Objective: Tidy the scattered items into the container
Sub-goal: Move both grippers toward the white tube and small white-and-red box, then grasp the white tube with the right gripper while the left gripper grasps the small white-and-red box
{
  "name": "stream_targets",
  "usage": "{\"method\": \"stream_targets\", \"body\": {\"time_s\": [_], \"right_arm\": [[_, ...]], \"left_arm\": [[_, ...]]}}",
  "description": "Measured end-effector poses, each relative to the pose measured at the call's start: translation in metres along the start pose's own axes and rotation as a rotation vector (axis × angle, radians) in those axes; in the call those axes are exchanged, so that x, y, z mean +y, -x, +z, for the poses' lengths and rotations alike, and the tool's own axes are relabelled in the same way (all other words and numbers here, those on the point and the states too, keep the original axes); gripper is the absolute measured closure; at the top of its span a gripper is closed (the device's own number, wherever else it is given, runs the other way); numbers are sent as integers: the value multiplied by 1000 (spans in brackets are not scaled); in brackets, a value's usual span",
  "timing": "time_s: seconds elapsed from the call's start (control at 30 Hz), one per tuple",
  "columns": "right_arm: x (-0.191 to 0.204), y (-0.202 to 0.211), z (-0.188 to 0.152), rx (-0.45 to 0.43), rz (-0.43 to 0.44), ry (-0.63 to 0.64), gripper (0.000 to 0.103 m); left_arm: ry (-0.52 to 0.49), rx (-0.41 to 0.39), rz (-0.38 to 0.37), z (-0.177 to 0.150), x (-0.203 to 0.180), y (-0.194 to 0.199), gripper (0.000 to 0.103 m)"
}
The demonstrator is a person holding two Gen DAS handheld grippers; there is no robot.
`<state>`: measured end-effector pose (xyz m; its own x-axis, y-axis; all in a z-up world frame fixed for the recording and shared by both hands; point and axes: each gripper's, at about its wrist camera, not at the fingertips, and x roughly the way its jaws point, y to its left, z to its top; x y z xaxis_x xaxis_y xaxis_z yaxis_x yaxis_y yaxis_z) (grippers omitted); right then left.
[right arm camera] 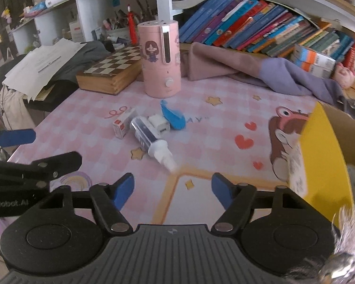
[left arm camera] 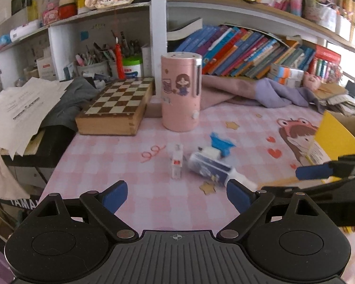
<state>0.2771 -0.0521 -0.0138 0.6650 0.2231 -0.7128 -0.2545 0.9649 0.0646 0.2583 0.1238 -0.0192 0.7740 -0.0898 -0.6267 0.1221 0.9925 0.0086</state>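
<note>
Currently, 4 small items are seen clustered near the middle of the pink checked mat [right arm camera: 87, 127]: a spray bottle [right arm camera: 151, 139] lying on its side, a small white-and-red box [right arm camera: 124, 125] touching its left, a white charger plug [right arm camera: 159, 124] at its far end, and a blue clip-like piece [right arm camera: 172, 116] just beyond. The yellow-rimmed cardboard box [right arm camera: 324, 156] stands at the right. Both the left gripper [left arm camera: 176, 195] and the right gripper [right arm camera: 172, 189] are held wide open and empty, short of the cluster. The bottle is probably best taken first, across its dark body rather than the tapering nozzle, so its neighbours are not scattered.
</note>
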Motion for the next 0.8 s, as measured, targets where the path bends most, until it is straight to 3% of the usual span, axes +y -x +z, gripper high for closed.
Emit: {"method": "stream_targets", "body": {"time_s": [0.2,0.47,0.6,0.67,0.8], "right_arm": [[-2,-35,25,27,27,33,45],[12,-84,46,91,98,127,51],[17,-106,51,107,110,147,51],[17,-115,51,118,118,150,60],[10,-114,48,130,138,130,68]], "left_arm": [[-40,54,23,18,7,-39,28],[-9,84,51,31,17,-57,30],[7,107,53,34,22,-66,36],[18,116,46,36,23,-71,37],[21,132,32,37,19,-85,41]]}}
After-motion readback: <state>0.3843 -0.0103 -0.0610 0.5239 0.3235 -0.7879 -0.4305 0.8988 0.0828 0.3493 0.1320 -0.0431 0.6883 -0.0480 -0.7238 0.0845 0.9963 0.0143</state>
